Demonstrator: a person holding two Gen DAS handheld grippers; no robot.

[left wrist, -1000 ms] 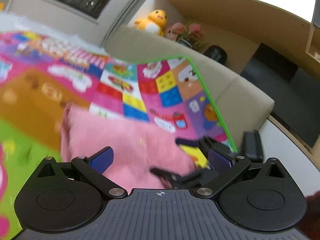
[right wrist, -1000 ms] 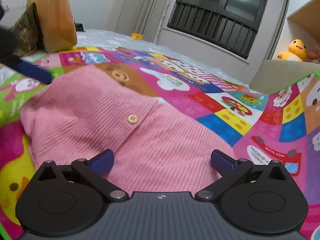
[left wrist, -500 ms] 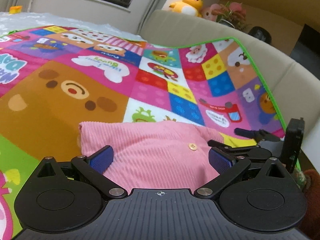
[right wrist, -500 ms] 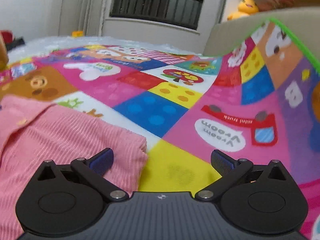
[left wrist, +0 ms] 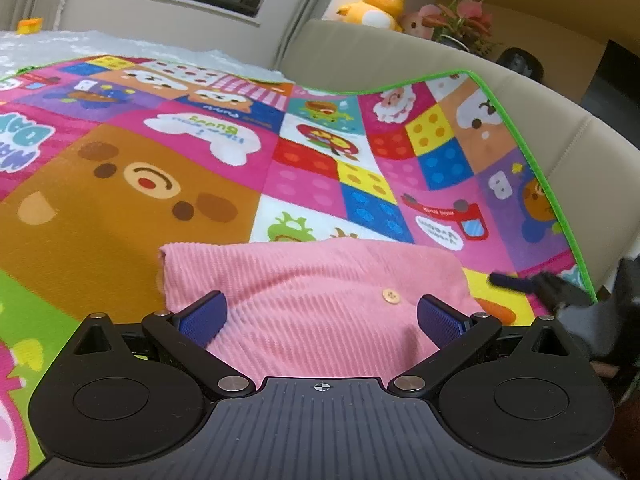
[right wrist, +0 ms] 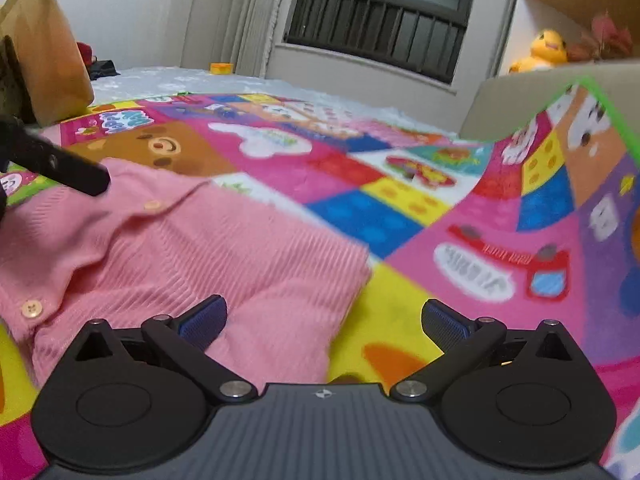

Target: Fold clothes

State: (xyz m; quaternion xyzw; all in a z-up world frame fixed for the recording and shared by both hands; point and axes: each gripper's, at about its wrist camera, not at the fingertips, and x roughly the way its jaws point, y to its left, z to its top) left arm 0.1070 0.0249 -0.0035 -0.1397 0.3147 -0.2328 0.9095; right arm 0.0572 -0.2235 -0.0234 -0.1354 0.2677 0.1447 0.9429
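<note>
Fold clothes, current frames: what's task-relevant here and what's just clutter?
In the job:
- pink ribbed cardigan, folded on the play mat
- left gripper, open over it
- right gripper, open at its edge

Lying about:
- yellow duck plush
- pink plush
- potted plant
- beige sofa
- orange tape roll

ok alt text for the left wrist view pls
A folded pink garment with a small button lies on a colourful play mat, just ahead of the open left gripper. The right gripper reaches in from the right edge, blurred. Behind the mat are a beige sofa, a yellow plush duck and a dark window.
</note>
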